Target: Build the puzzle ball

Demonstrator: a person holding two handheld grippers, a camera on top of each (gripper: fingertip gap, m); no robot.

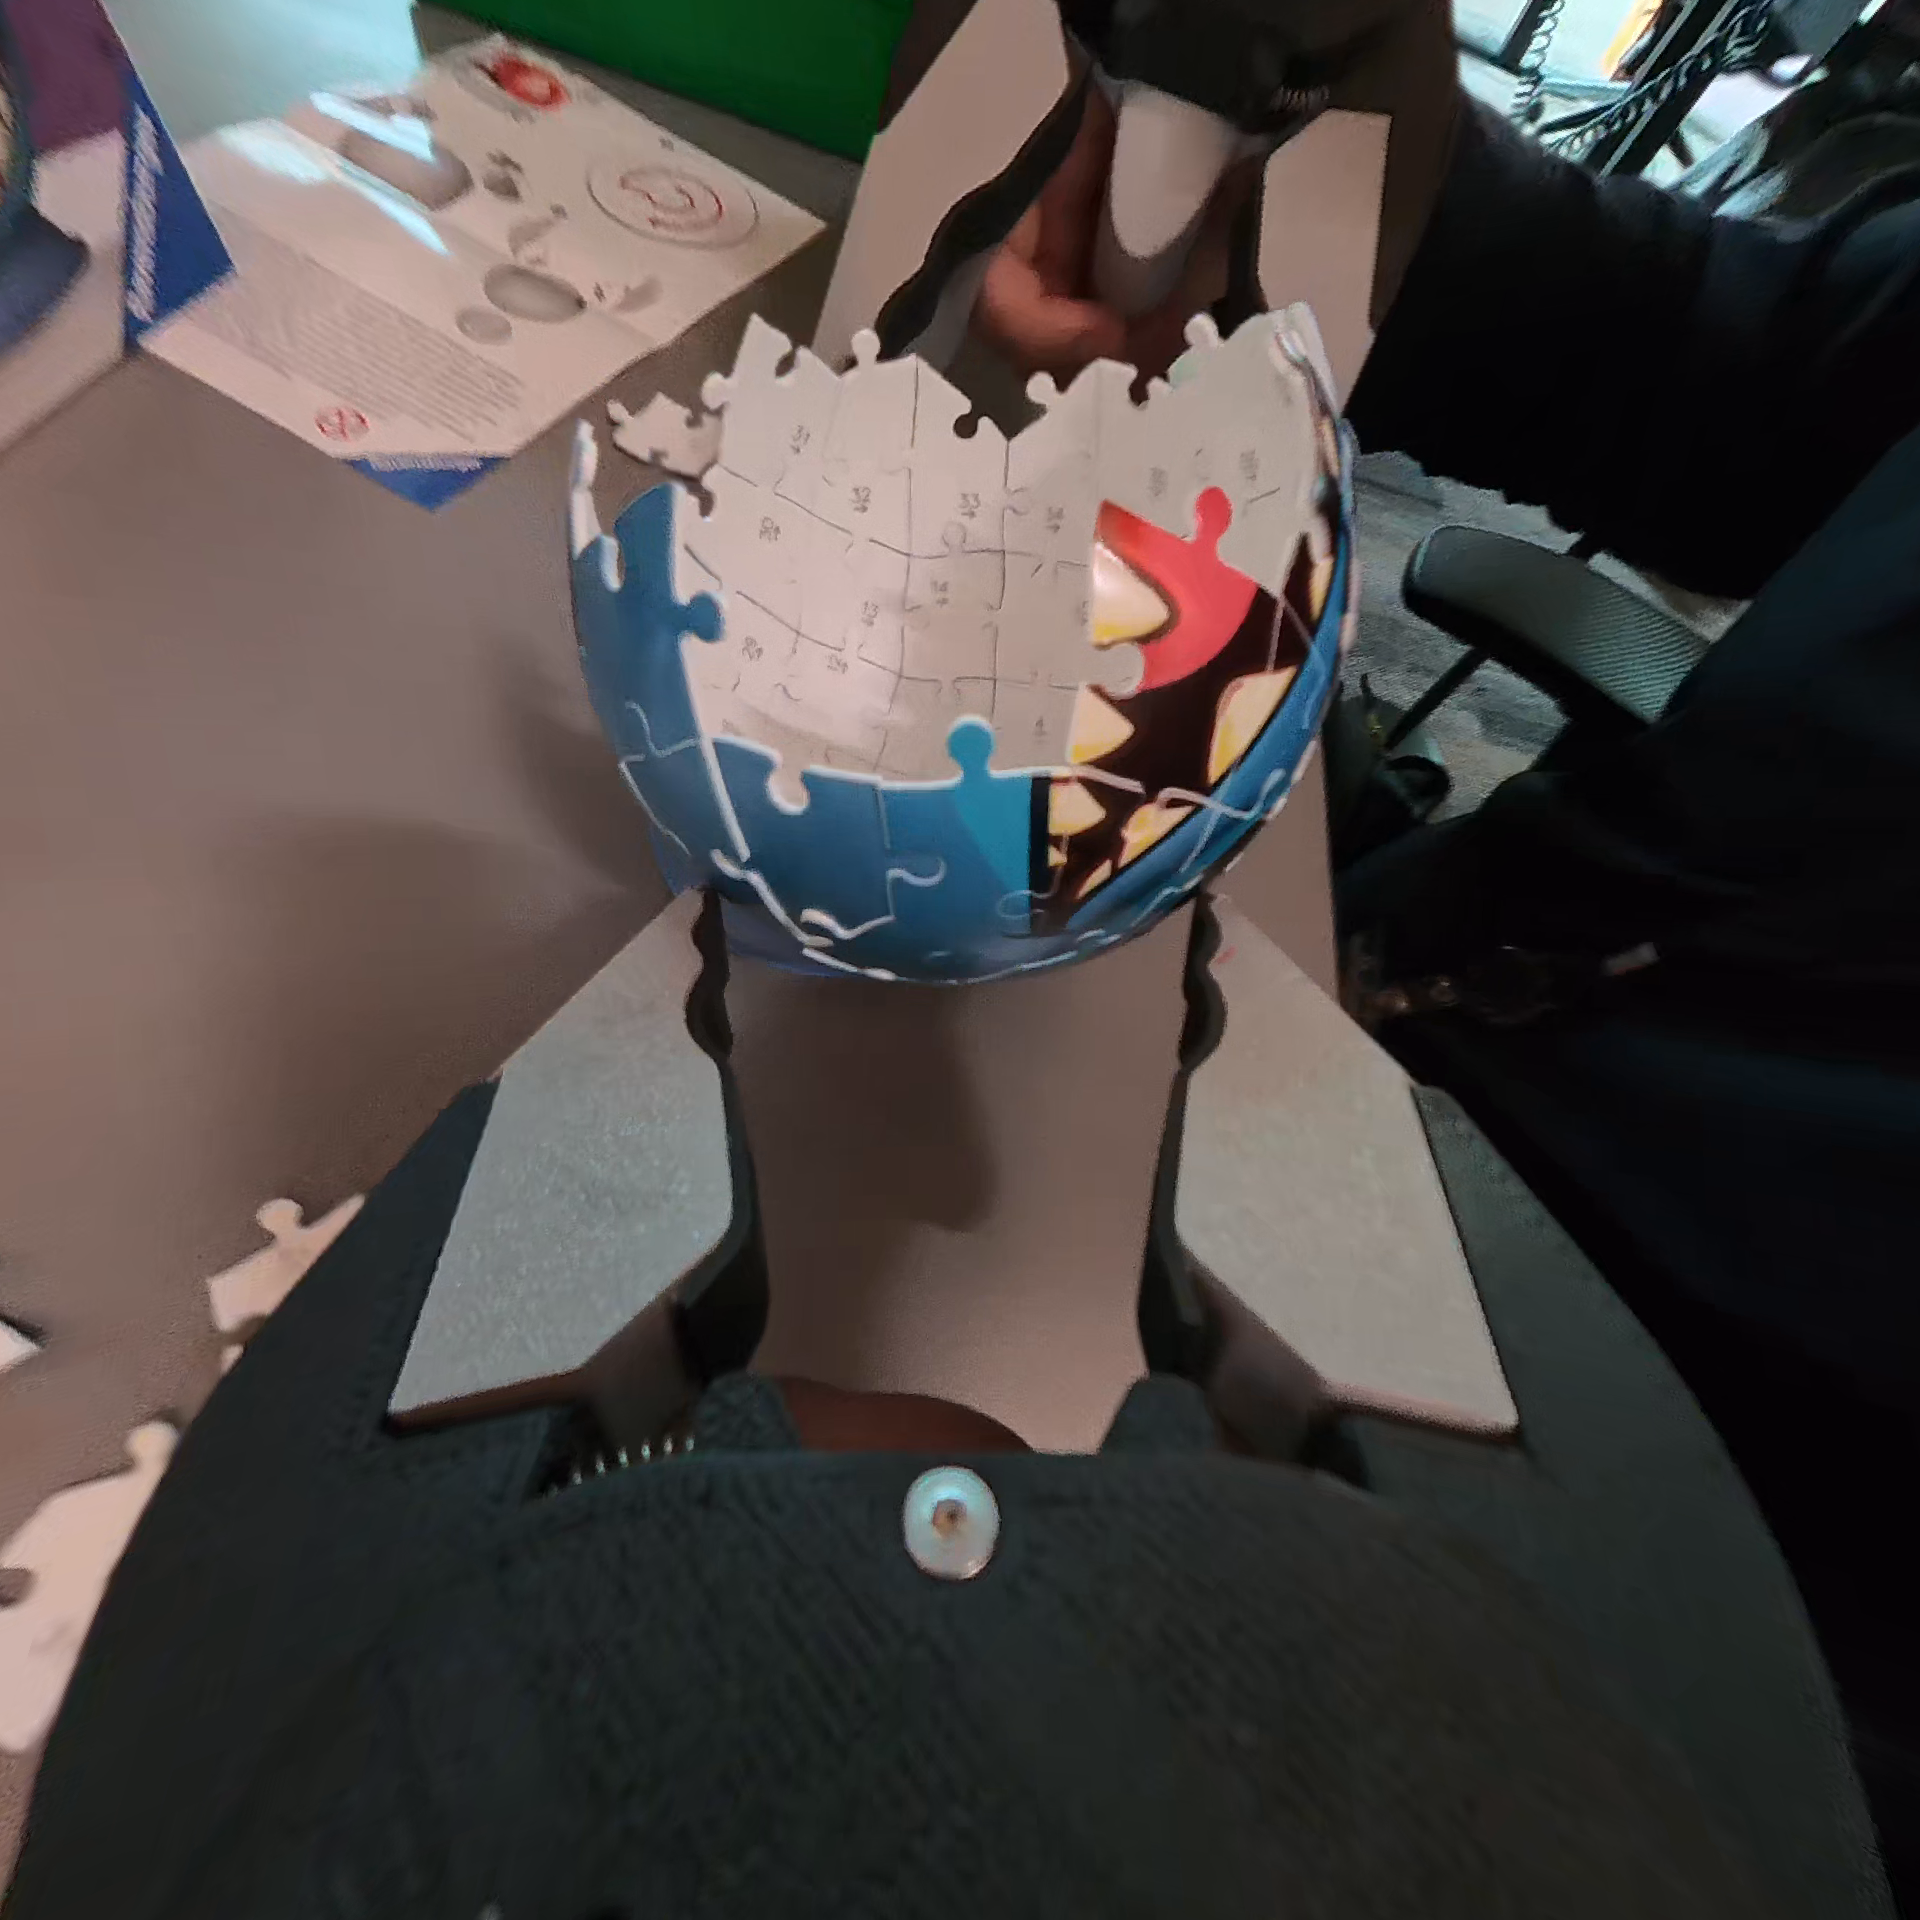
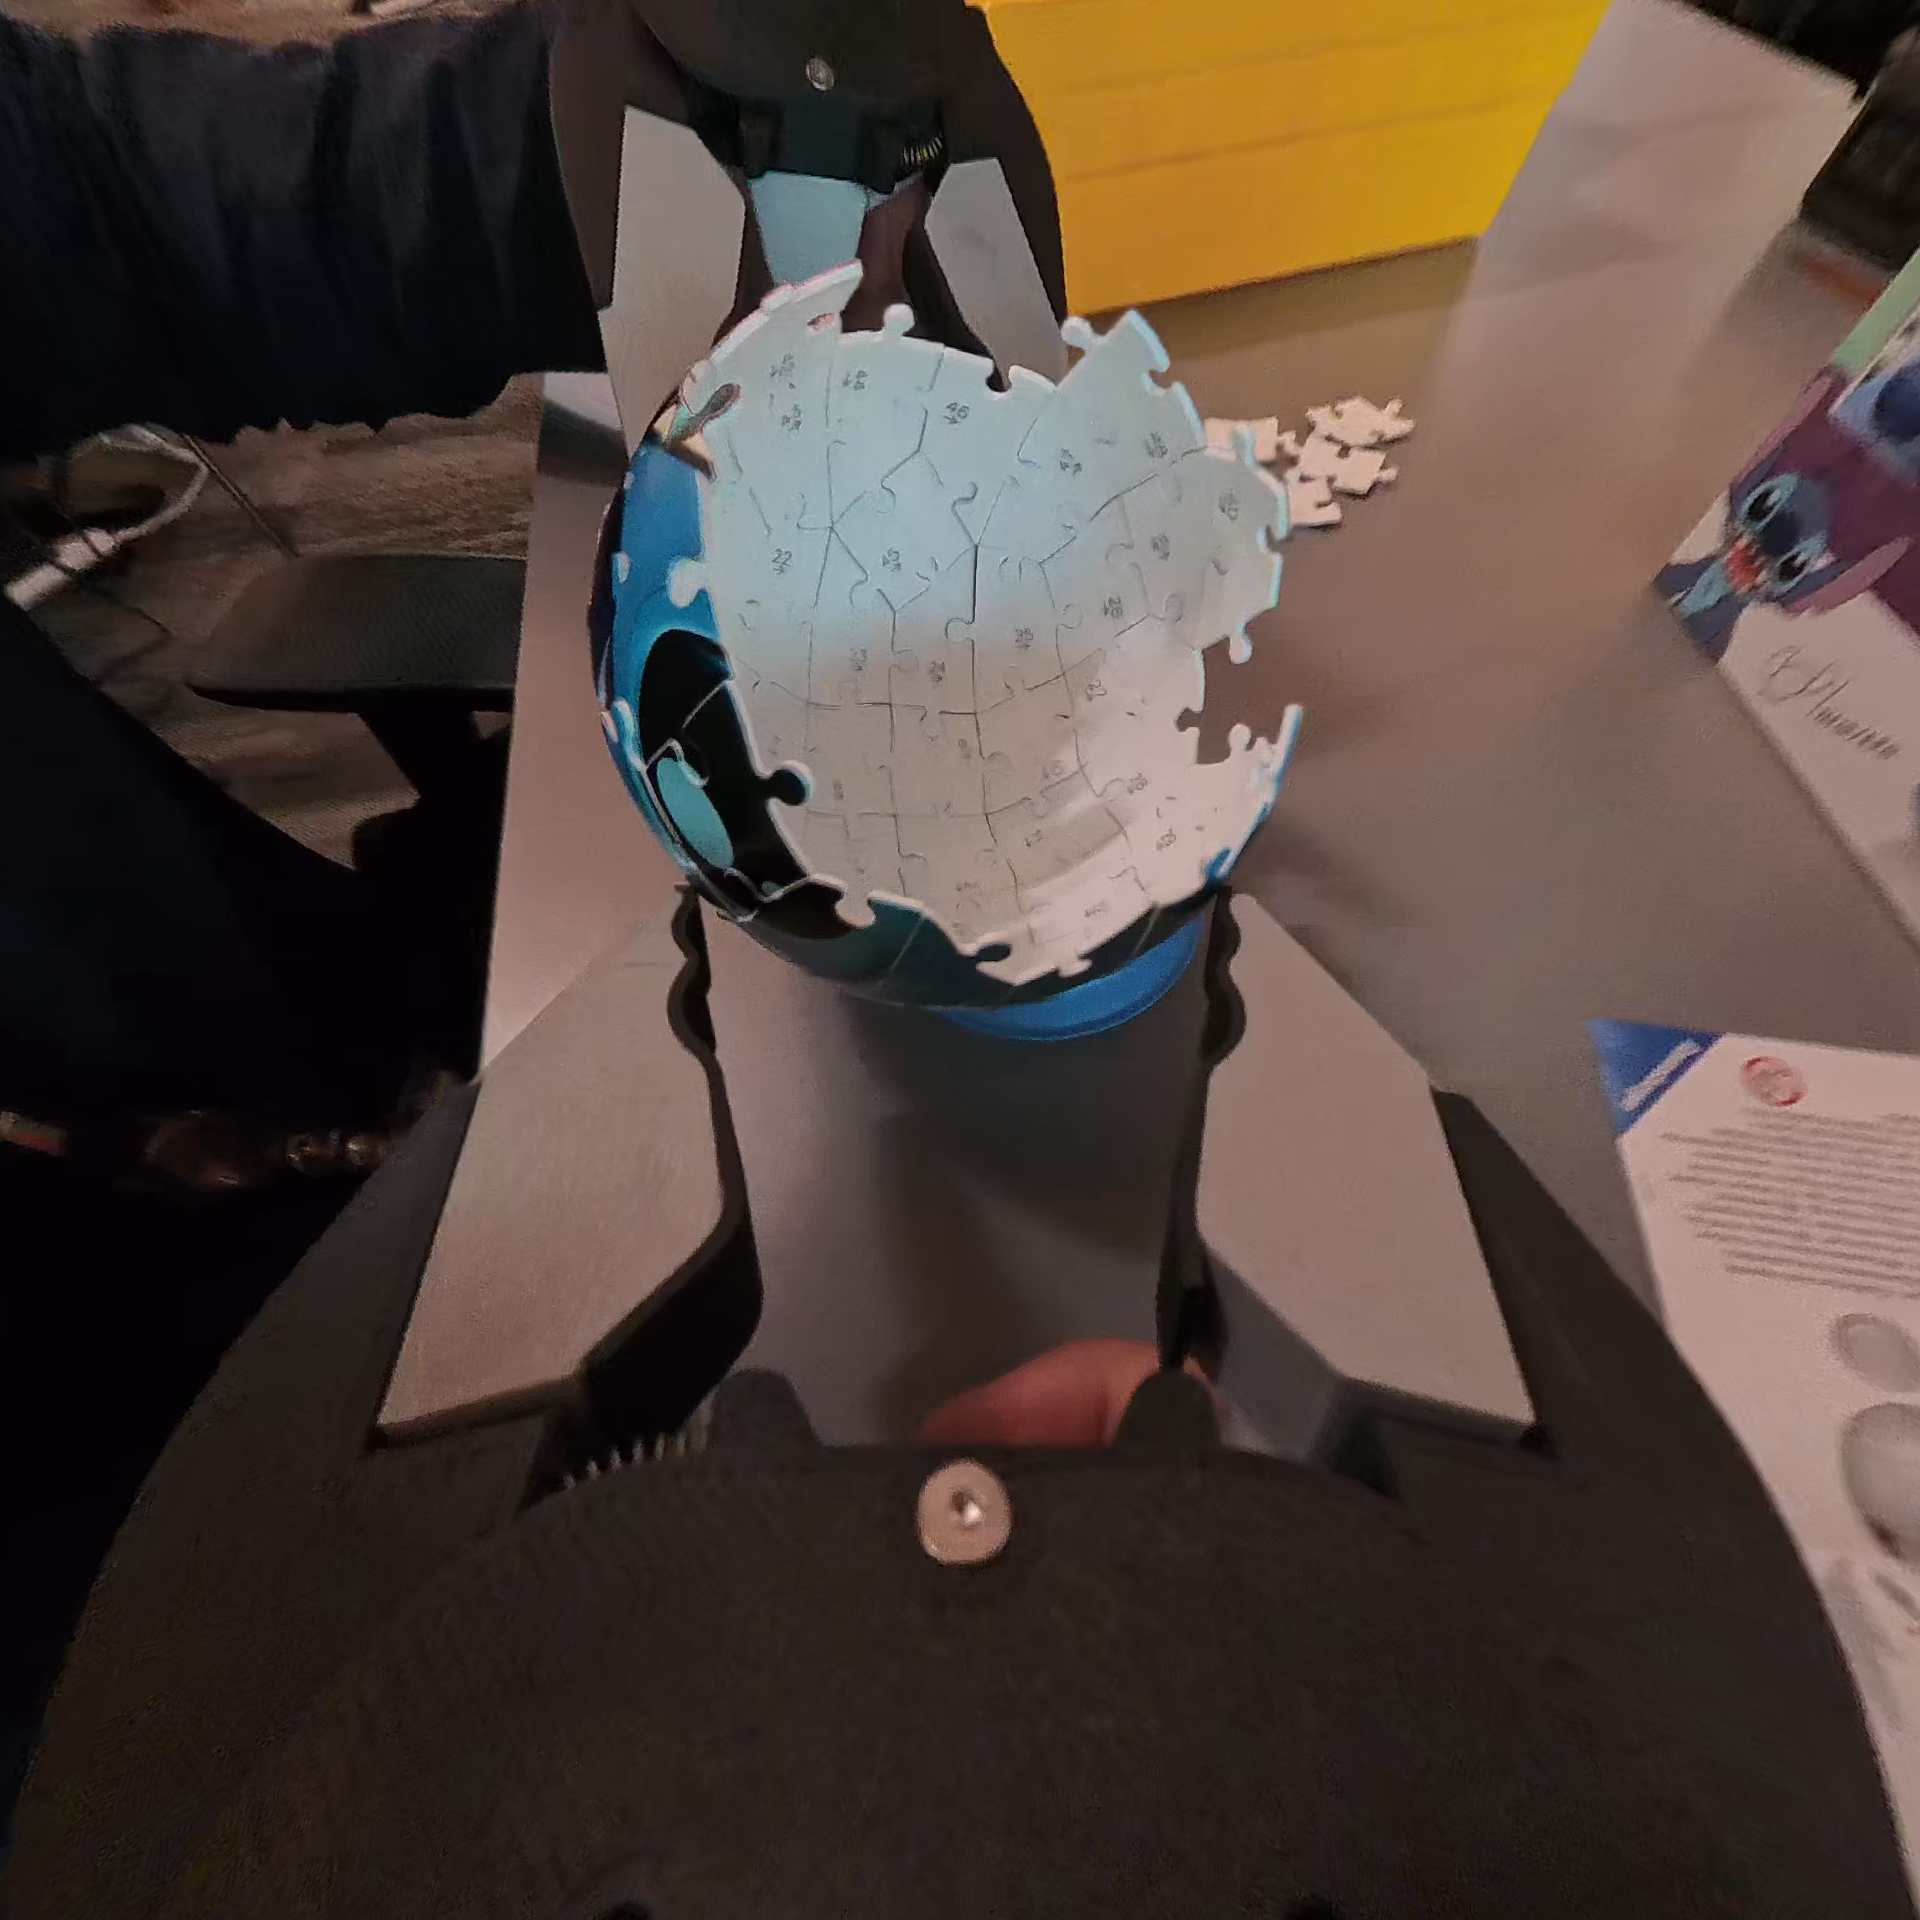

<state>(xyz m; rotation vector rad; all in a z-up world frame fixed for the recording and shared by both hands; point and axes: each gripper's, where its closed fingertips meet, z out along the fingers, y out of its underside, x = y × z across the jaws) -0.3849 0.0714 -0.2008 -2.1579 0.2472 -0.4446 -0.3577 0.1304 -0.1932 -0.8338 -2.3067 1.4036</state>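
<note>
The puzzle ball [image 1: 935, 623] is a half-built open shell, blue outside with a red, yellow and black picture and white numbered pieces inside. It is held above the grey table [image 1: 260, 779]. My left gripper [image 1: 956, 914] is shut on its lower near side, one fingertip on each flank. My right gripper [image 2: 951, 914] is shut on the opposite side of the same ball [image 2: 935, 675]. Each gripper shows at the top of the other's view, the right one [image 1: 1143, 208] in the left wrist view and the left one [image 2: 821, 156] in the right wrist view.
A folded instruction sheet [image 1: 468, 260] lies on the table and also shows in the right wrist view [image 2: 1787, 1247]. The puzzle box [image 2: 1818, 582] stands beside it. Loose white pieces [image 2: 1330, 457] lie behind the ball, more by my left gripper [image 1: 260, 1278]. A yellow box [image 2: 1268, 135] stands at the back. The left gripper's tips are roughly 8 cm from the right gripper's.
</note>
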